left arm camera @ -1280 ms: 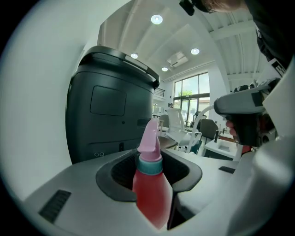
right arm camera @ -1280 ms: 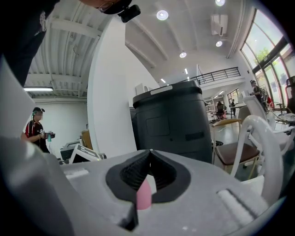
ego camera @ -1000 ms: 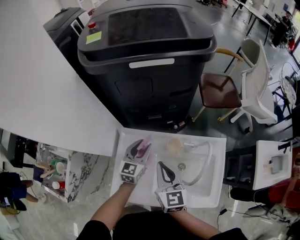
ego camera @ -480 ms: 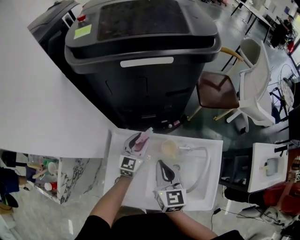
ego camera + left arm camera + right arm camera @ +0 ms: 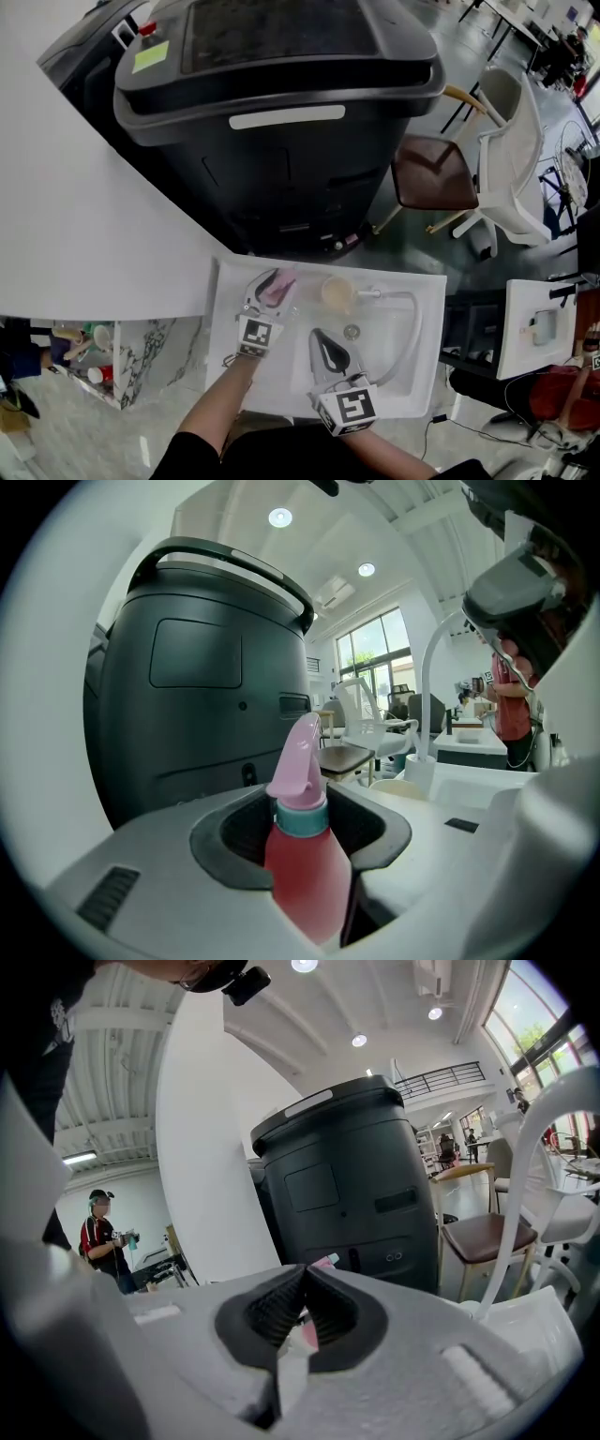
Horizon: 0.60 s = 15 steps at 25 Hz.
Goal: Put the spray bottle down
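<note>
Gripping a smooth red plastic spray bottle (image 5: 305,864) with a teal collar and curved pink nozzle, the left gripper (image 5: 273,284) clamps its body over the white sink's (image 5: 427,314) left side. Just beside it, the right gripper's (image 5: 303,1312) ribbed black pads are pressed together, empty.

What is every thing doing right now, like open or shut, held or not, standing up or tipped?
left gripper: shut on the spray bottle.
spray bottle: held upright, pink nozzle on top, at the sink's left edge; not let go yet.
right gripper: shut, holding nothing.
black bin: lid closed.
cup: standing upright in the sink, not held.
brown chair: nobody on it.
</note>
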{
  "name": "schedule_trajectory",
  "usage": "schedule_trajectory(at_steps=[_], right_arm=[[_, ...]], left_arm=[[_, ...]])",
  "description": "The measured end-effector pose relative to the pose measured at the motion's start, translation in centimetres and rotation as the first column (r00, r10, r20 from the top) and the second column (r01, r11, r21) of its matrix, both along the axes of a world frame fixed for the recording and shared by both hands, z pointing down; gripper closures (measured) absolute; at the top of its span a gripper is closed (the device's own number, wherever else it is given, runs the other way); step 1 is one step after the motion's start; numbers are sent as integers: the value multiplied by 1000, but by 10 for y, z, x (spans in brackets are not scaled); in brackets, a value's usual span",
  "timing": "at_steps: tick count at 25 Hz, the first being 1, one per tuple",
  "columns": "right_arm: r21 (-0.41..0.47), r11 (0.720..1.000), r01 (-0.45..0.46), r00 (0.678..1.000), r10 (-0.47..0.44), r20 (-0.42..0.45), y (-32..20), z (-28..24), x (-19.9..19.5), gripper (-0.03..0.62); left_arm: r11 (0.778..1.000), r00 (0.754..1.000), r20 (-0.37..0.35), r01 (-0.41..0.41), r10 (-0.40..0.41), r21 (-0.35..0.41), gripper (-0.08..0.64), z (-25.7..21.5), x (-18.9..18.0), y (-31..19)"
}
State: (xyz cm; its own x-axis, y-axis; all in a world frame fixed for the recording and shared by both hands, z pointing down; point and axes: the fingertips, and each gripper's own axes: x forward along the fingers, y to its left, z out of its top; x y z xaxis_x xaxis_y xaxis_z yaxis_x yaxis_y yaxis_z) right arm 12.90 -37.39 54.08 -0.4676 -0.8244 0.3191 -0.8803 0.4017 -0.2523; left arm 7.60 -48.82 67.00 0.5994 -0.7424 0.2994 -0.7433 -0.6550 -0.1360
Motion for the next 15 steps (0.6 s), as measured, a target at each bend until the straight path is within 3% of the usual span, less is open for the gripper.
schedule_trajectory(at_steps=[4, 9, 12, 15], right_arm=[[-16, 1000, -14, 1000, 14, 1, 3, 4, 2, 594], [-23, 1000, -15, 1000, 15, 8, 4, 9, 1, 594], [-26, 1000, -9, 1000, 9, 0, 6, 12, 1, 594], [-30, 1000, -8, 1000, 8, 0, 7, 13, 1, 594]], left_arm=[[998, 997, -69, 42, -46, -48, 381, 12, -9, 4], [999, 994, -104, 47, -46, 9, 387, 0, -3, -5], [997, 984, -165, 72, -72, -9, 387, -12, 8, -7], [999, 984, -169, 52, -52, -10, 385, -10, 16, -3]])
